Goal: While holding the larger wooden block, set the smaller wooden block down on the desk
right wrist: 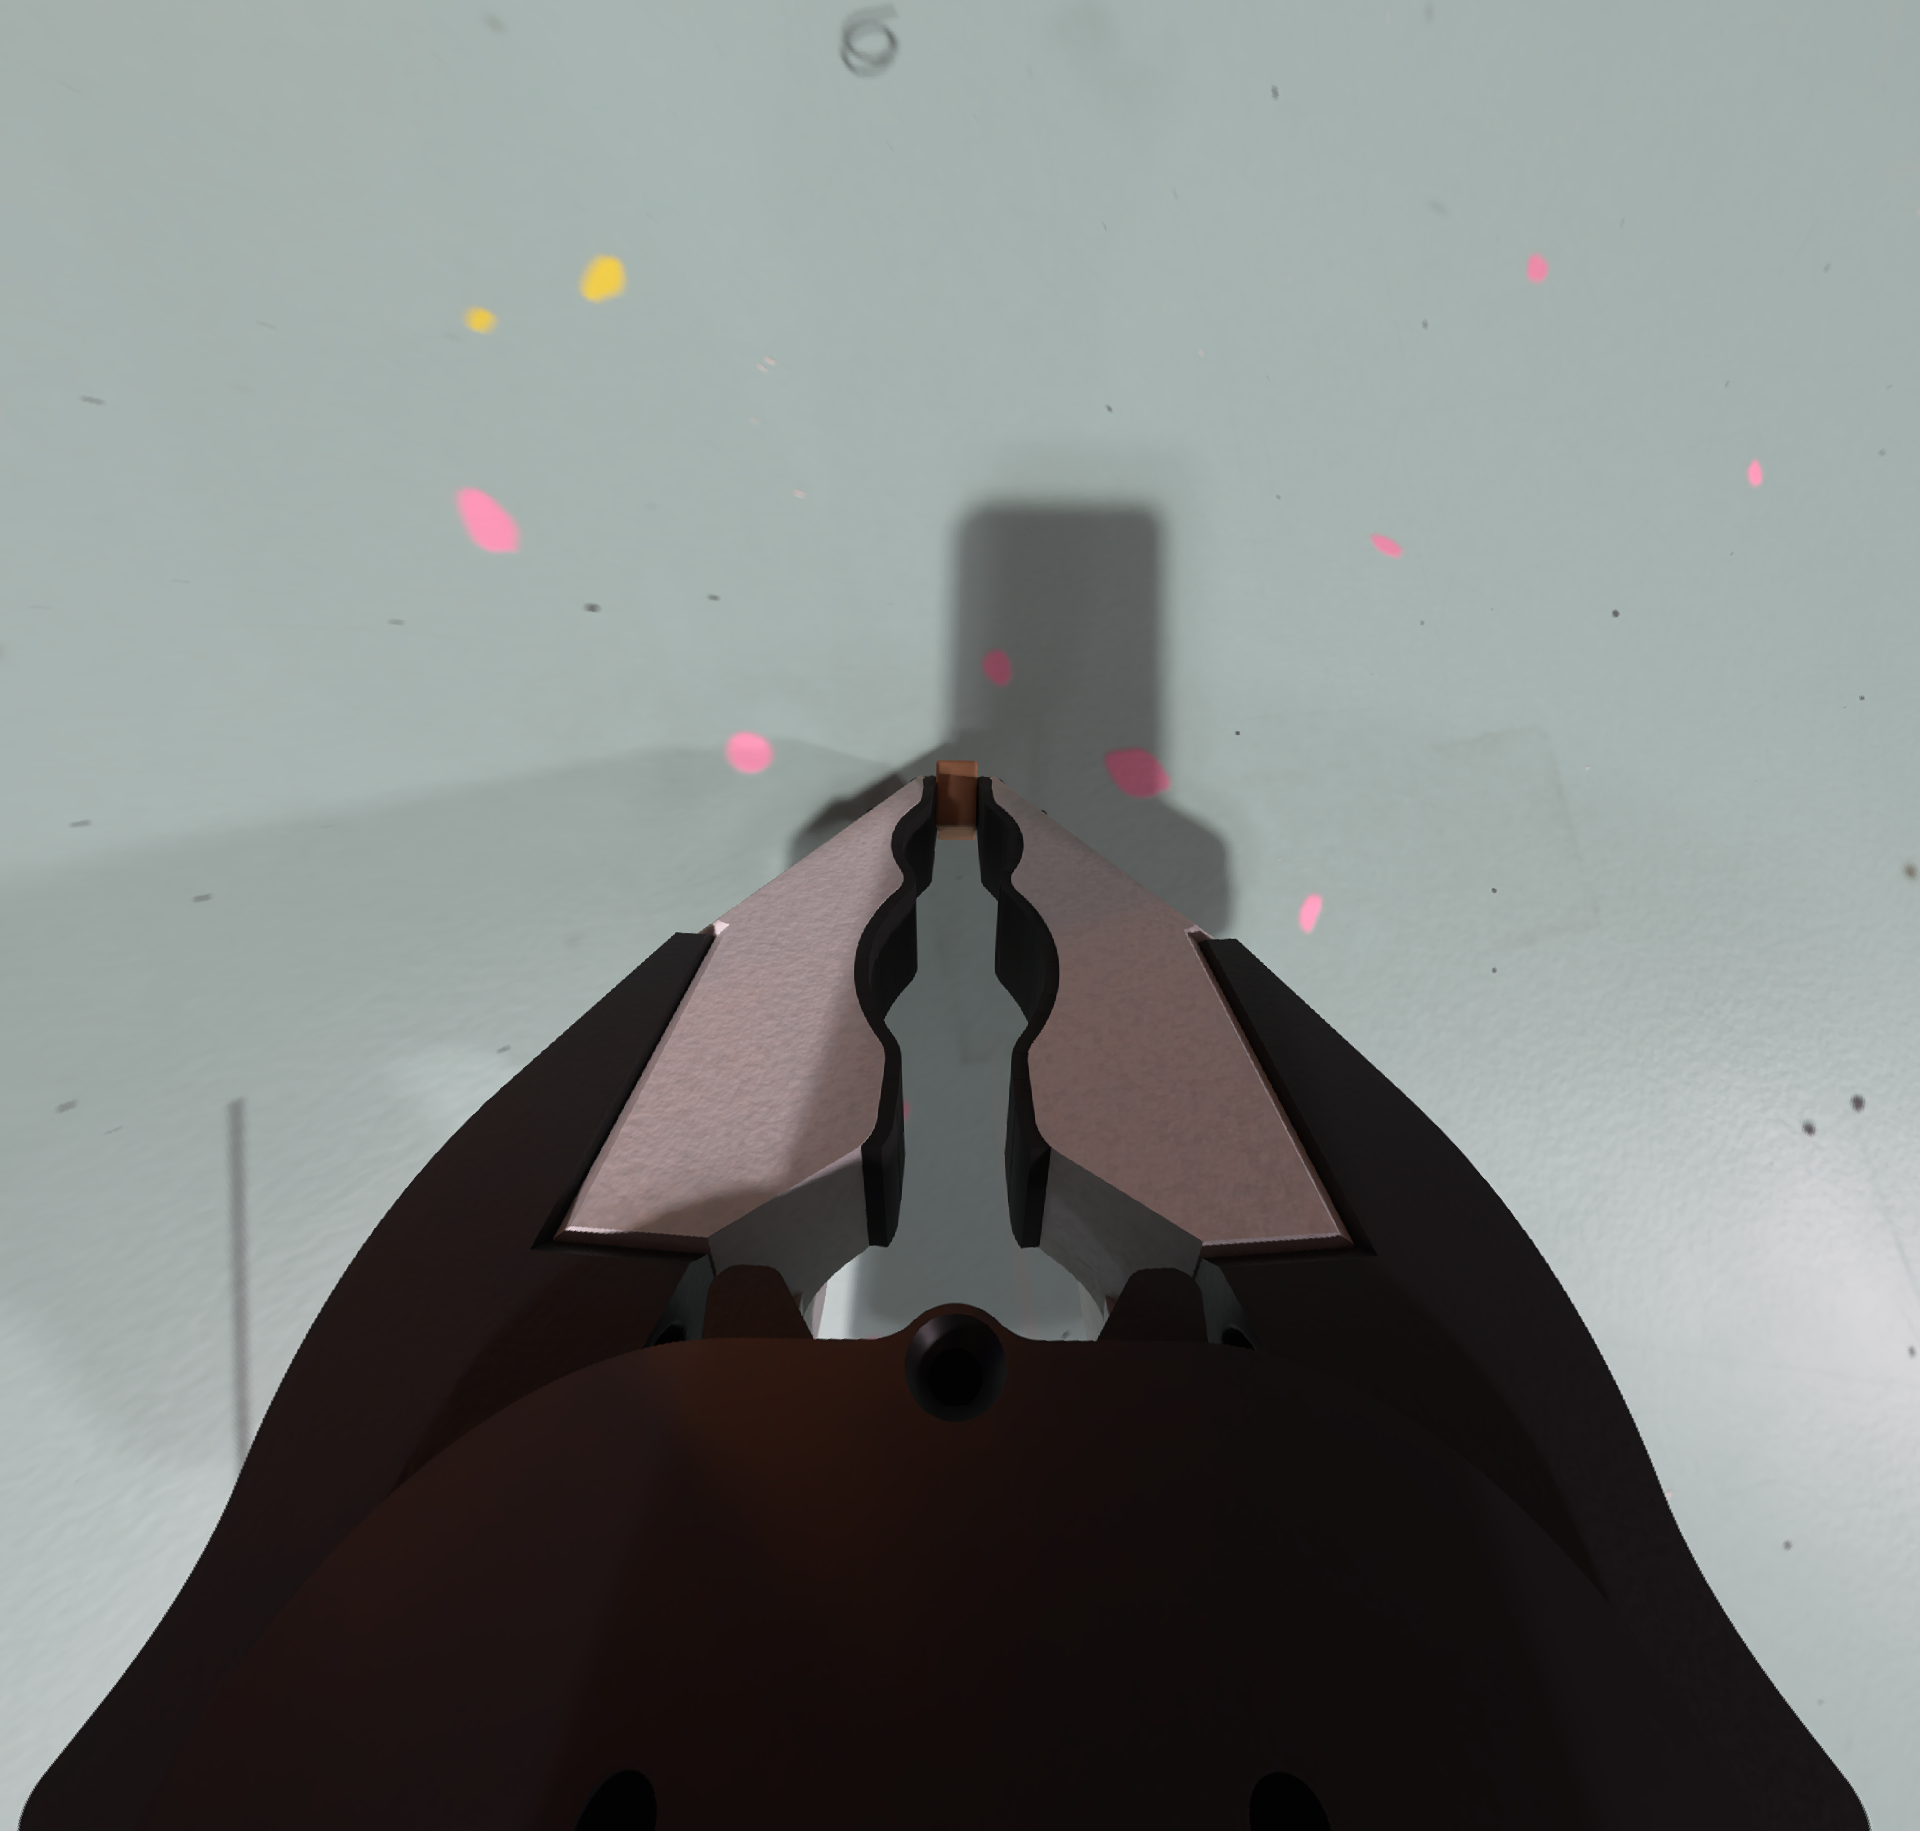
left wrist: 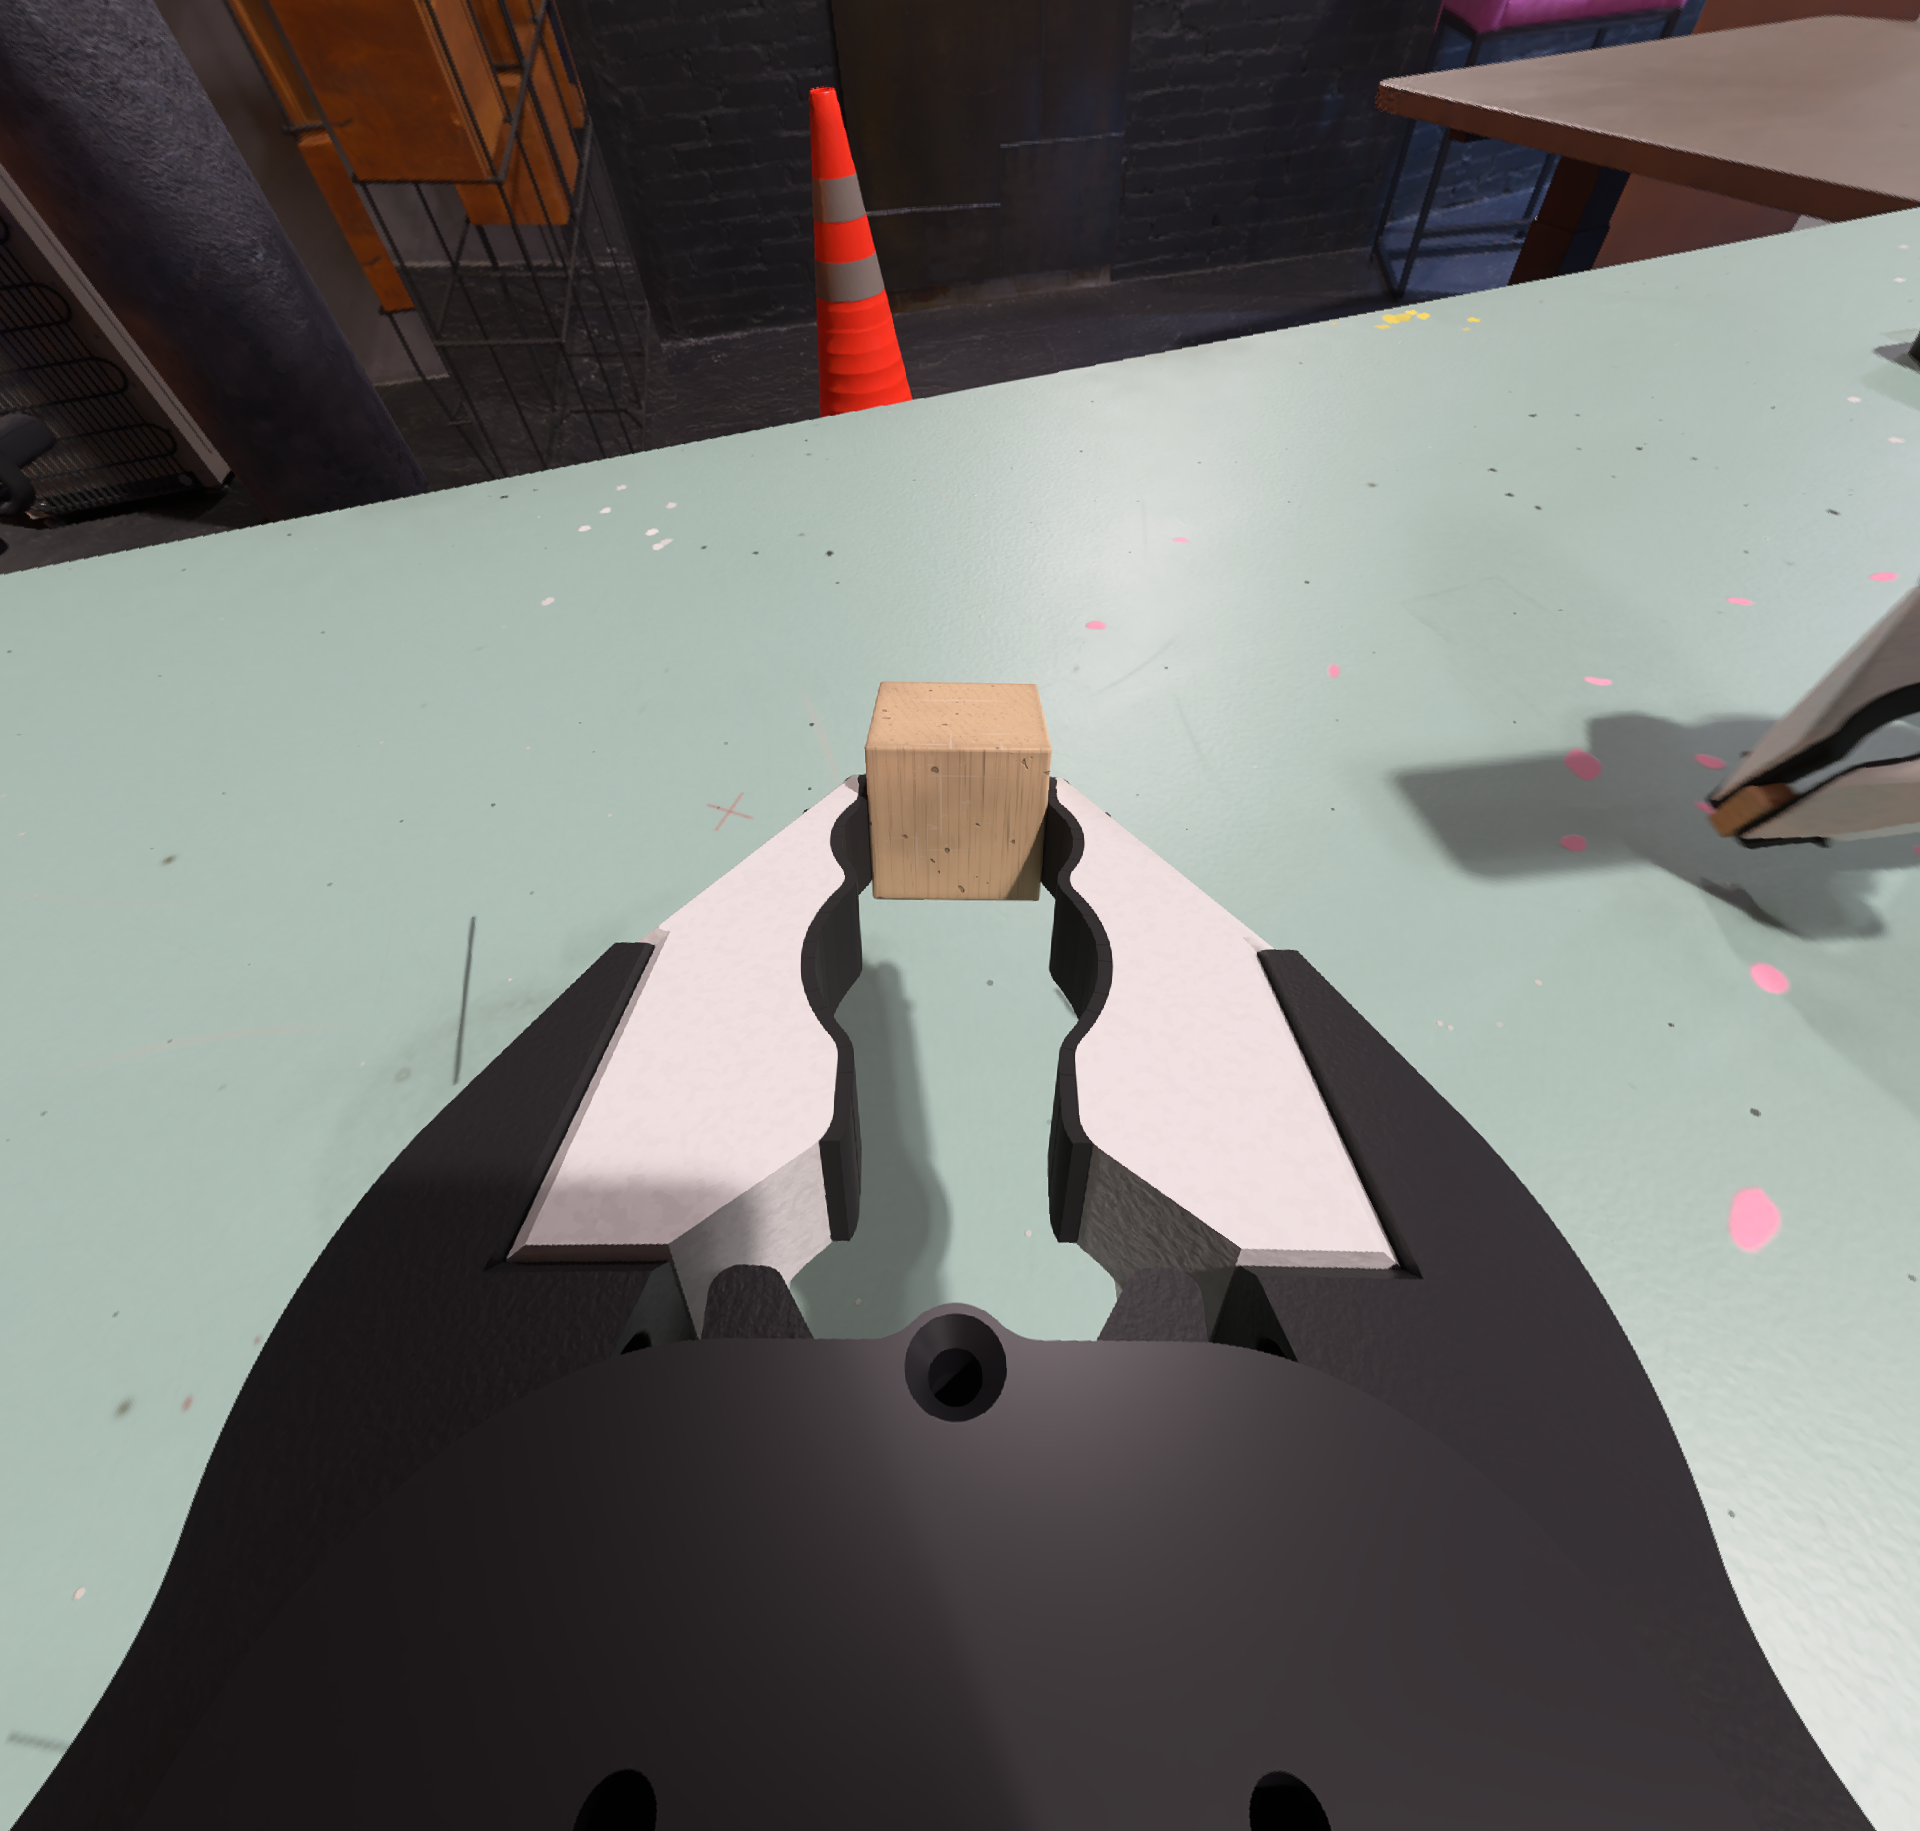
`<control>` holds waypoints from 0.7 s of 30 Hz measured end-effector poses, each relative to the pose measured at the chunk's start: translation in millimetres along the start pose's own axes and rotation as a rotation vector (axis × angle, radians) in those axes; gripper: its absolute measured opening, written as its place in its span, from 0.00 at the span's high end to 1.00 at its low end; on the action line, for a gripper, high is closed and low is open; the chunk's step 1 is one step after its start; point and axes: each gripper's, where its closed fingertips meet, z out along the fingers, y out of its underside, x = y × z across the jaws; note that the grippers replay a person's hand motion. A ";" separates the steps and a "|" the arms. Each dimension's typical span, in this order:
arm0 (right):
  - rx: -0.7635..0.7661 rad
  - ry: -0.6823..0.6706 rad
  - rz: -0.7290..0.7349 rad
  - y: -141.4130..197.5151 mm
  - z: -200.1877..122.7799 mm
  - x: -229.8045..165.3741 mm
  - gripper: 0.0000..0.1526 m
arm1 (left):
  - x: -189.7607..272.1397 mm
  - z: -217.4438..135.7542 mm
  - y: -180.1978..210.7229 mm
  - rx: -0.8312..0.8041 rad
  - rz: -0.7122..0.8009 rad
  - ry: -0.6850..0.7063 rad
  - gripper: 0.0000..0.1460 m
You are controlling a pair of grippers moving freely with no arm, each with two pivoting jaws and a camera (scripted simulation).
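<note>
In the left wrist view my left gripper [left wrist: 956,825] is shut on the larger wooden block [left wrist: 956,794], a pale cube held between the fingertips above the pale green desk [left wrist: 520,742]. In the right wrist view my right gripper [right wrist: 956,807] is shut on the smaller wooden block [right wrist: 956,796], a small darker brown piece pinched at the fingertips, pointing down at the desk [right wrist: 416,846]. The right gripper also shows at the right edge of the left wrist view [left wrist: 1766,815], low over the desk, with the small block's end [left wrist: 1751,807] at its tip.
The desk's far edge [left wrist: 935,399] runs across the upper left wrist view. Beyond it stand an orange traffic cone [left wrist: 852,264], a wire shelf [left wrist: 468,150] and a brown table [left wrist: 1714,108]. Pink and yellow paint spots mark the desk.
</note>
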 end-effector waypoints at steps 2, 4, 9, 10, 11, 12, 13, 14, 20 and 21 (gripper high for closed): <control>0.048 -0.033 0.005 -2.8 -13.3 -12.8 0.96 | 0.1 -0.2 -0.6 0.003 -0.003 0.001 0.78; 0.050 -0.102 0.025 3.5 -22.8 -29.3 0.96 | 1.3 0.0 -0.7 0.003 -0.002 0.006 0.78; 0.018 -0.075 0.068 27.0 -26.8 -43.3 0.95 | 5.2 1.4 -0.7 -0.001 0.009 0.016 0.78; 0.007 -0.072 0.073 30.3 -26.2 -43.8 0.96 | 5.8 1.7 -0.6 -0.002 0.010 0.018 0.78; -0.002 -0.073 0.075 32.4 -25.6 -44.3 0.95 | 6.3 2.1 -0.3 -0.003 0.010 0.019 0.78; -0.009 -0.077 0.076 33.9 -24.9 -45.0 0.96 | 6.8 2.5 0.0 -0.004 0.010 0.021 0.78; -0.017 -0.080 0.074 34.9 -24.2 -45.2 0.96 | 7.3 2.9 0.3 -0.006 0.010 0.024 0.78; -0.019 -0.080 0.072 35.0 -23.9 -45.3 0.96 | 7.8 3.1 0.6 -0.008 0.010 0.025 0.78; -0.040 -0.102 0.092 34.9 -23.6 -45.3 0.96 | 6.2 2.2 1.1 -0.009 0.014 0.017 0.78; -0.040 -0.106 0.101 34.8 -23.6 -45.4 0.96 | 5.4 1.9 0.8 -0.007 0.011 0.015 0.78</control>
